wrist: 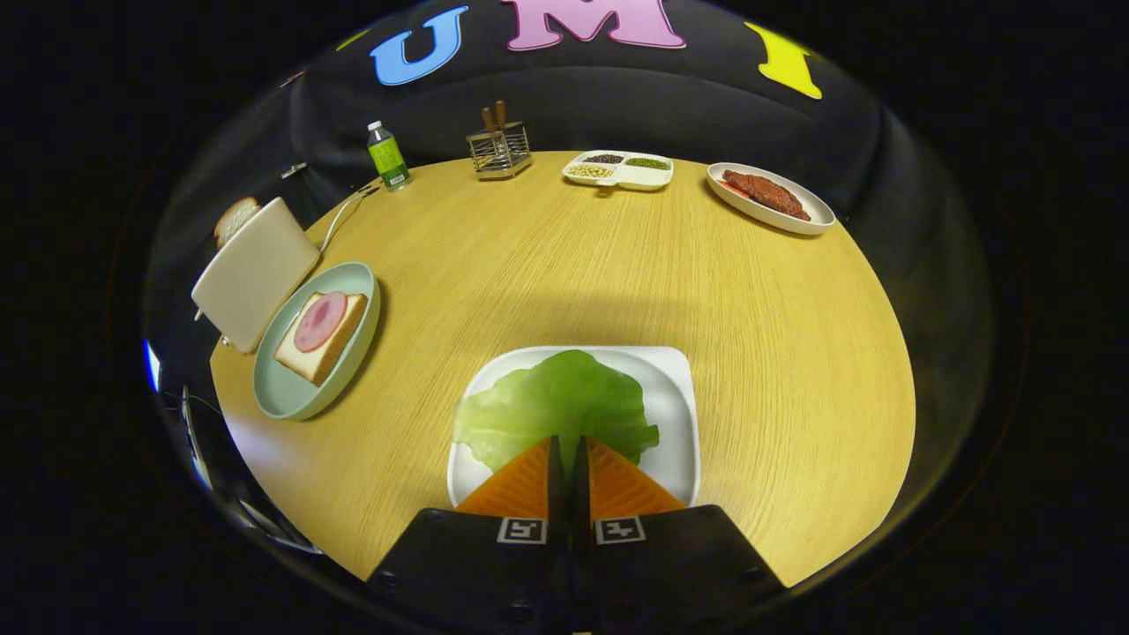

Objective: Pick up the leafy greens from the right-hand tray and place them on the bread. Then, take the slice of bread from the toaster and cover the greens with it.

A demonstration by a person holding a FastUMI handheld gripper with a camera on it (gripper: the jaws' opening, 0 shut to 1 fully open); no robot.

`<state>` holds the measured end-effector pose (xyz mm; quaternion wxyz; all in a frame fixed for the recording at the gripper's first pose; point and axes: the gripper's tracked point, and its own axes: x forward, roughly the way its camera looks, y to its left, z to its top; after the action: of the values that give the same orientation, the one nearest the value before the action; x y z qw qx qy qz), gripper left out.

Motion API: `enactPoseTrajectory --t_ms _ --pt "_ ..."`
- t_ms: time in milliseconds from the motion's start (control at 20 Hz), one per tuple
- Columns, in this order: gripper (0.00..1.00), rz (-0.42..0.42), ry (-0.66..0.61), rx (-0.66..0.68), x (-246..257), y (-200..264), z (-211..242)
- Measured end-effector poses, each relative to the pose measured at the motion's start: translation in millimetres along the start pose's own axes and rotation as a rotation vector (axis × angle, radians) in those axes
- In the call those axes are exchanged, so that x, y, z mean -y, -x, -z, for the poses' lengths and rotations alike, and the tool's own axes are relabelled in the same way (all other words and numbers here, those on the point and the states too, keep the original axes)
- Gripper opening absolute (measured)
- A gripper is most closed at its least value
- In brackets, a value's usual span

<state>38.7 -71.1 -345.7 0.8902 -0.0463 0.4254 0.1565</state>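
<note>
A round wooden bench (564,265) is filling the booth. I am holding the gripper (569,451) low over the white tray (675,423), fingers nearly together, and I cannot tell whether they are pinching the near edge of the leafy greens (551,406) or merely overlapping it. Left of the tray, the bread (322,335) is waiting on a green plate (282,392); beyond that plate the toaster (251,269) is holding a slice (234,219). Nothing is blocking the way.

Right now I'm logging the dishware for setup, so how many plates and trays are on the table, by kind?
Round green plate with bread and ham: 1
White square tray with leafy greens: 1
White divided tray: 1
White oval plate with meat: 1
Total: 4
The hand-held gripper sits shut over the greens.
</note>
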Motion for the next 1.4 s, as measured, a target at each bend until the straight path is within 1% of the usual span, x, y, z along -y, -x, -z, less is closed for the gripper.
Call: enactPoseTrajectory --t_ms 200,350,550,800,950,1050,1200,1400 --pt "0.05 0.029 0.002 0.030 -7 23 -18" --pt "0.06 0.023 -0.014 0.074 -29 50 -46" --pt "0.06 0.000 0.027 0.120 -73 74 -82" --pt "0.05 -0.055 0.076 0.180 -152 83 -118" --pt "0.05 -0.101 0.097 0.191 -205 74 -128" --pt "0.05 -0.101 0.138 0.186 -228 60 -129" --pt "0.05 -0.101 0.183 0.169 -255 36 -127" --pt "0.06 -0.084 0.202 0.114 -272 8 -117"
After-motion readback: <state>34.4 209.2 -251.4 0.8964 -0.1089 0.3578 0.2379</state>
